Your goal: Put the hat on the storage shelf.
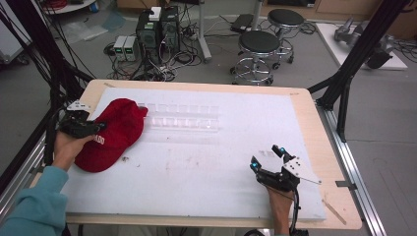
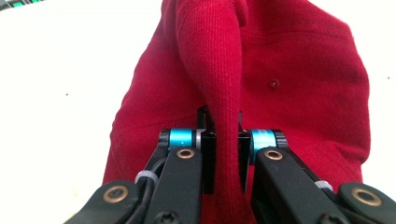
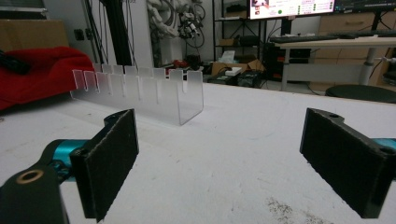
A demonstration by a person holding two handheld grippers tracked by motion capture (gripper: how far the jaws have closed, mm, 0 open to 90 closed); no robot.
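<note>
A red cap (image 1: 112, 133) with white lettering lies on the white board (image 1: 206, 162) at the left. My left gripper (image 1: 93, 127) is at the cap's left side, shut on a pinched fold of its red fabric (image 2: 224, 140), which stands up between the jaws. In the right gripper view the cap (image 3: 42, 74) shows at far left. My right gripper (image 1: 268, 157) rests near the board's front right, jaws wide apart with nothing between the pads (image 3: 112, 158).
A clear plastic slotted rack (image 1: 184, 117) lies just right of the cap, also seen ahead as the rack (image 3: 140, 91) in the right gripper view. Black frame posts stand at both table sides. Stools and computers sit on the floor beyond.
</note>
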